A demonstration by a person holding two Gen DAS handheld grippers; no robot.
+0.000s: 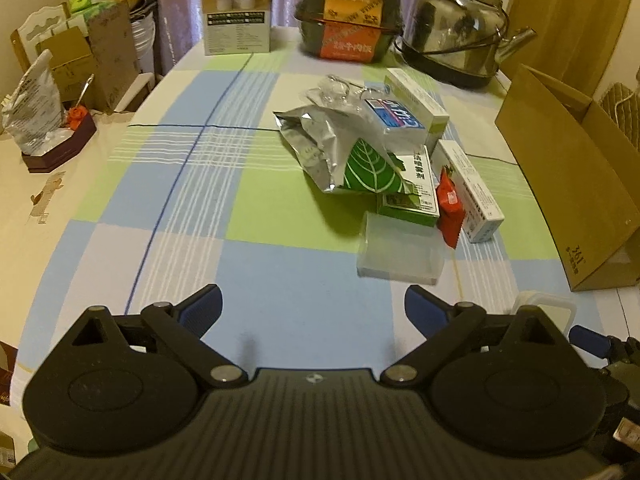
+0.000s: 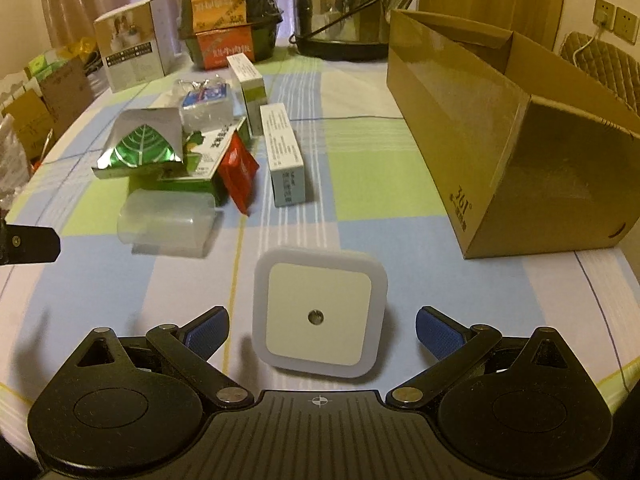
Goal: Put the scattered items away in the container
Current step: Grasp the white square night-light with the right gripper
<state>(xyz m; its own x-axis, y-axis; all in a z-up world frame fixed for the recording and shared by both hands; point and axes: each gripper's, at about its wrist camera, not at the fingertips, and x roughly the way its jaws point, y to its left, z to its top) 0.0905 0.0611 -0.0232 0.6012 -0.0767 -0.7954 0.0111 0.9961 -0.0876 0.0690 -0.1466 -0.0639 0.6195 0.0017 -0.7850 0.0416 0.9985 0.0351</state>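
Both grippers are wide open over the checked tablecloth [image 1: 168, 208], and neither one holds a thing.

Left gripper [image 1: 313, 307] hangs over bare cloth near the front edge, with a clear plastic box [image 1: 400, 254] just ahead. Behind that box is a pile: a silver and green bag [image 1: 344, 152], 1 red packet [image 1: 450, 204] and some small cartons. Right gripper [image 2: 322, 330] has a white square night light [image 2: 319, 314] between its blue fingers [image 2: 436, 330], not touching. The brown cardboard box [image 2: 520, 160] sits open at the right edge.
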